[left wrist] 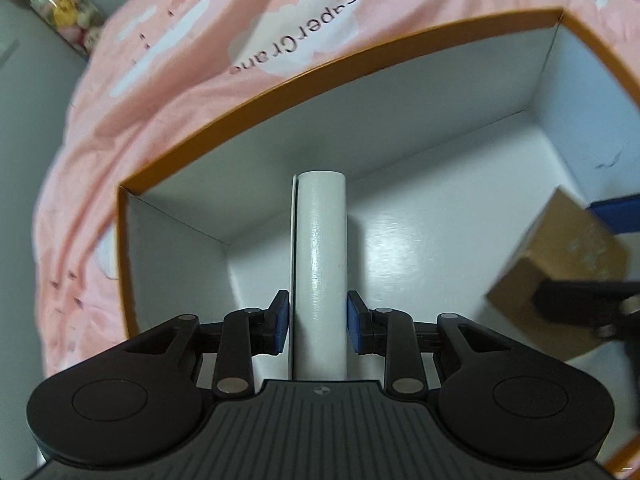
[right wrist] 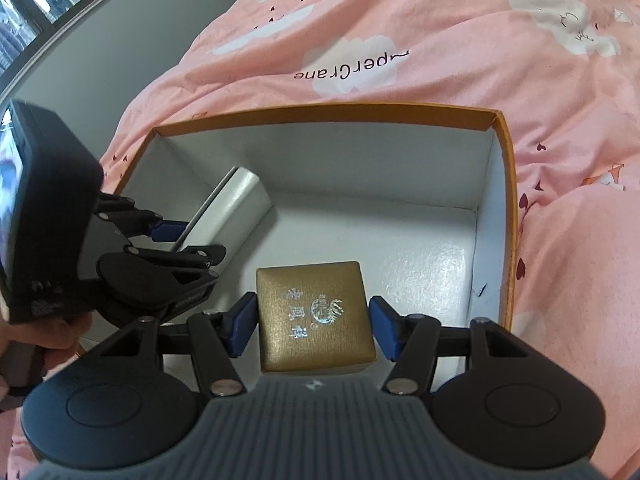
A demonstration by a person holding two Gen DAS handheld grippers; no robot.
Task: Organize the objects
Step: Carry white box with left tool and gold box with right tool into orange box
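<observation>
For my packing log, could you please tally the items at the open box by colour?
White: 1, the white case in the left gripper
Gold: 1, the gold box between the right gripper fingers
Total: 2

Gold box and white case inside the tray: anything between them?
Nothing: only bare white floor of the tray separates gold box and white case, per right wrist view.

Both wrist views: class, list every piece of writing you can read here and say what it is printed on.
"aperCrane", upside down, first letters cut off: white cloud on the pink bedsheet.
Silver characters beside a round emblem: lid of the gold box, too small to read.
White case, orange-rimmed box: no writing visible.
</observation>
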